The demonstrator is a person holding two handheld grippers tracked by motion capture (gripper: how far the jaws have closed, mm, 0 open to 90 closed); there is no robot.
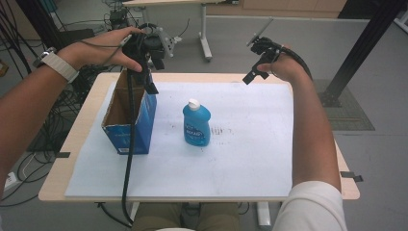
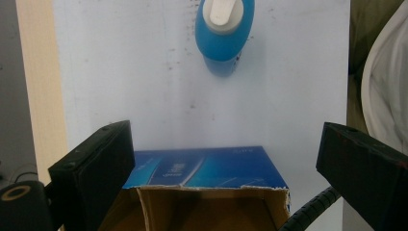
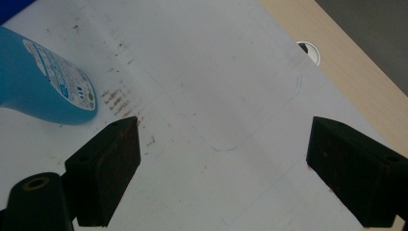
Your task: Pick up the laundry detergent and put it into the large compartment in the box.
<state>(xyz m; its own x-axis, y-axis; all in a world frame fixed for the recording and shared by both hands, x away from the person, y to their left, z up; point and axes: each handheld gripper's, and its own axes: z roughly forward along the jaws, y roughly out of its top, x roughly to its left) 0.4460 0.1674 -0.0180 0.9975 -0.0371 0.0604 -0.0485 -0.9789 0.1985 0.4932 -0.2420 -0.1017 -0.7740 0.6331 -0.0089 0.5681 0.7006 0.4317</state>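
A blue bottle (image 1: pixel 197 123) with a white cap stands upright on the white sheet (image 1: pixel 240 144) near the table's middle. To its left an open blue cardboard box (image 1: pixel 130 120) shows its brown inside. My left gripper (image 1: pixel 146 77) hovers above the box's far edge, jaws wide open with nothing between them; in the left gripper view the box (image 2: pixel 207 168) lies below and the bottle (image 2: pixel 224 33) farther off. My right gripper (image 1: pixel 257 65) is held over the table's far right, open and empty. The bottle (image 3: pixel 41 77) sits off to the left in the right gripper view.
The white sheet covers most of a light wooden table (image 1: pixel 77 139). A cable (image 1: pixel 129 159) from the left gripper hangs down across the box to the table's front edge. A round hole (image 3: pixel 308 52) shows in the bare wood. Cables and table legs lie on the floor beyond.
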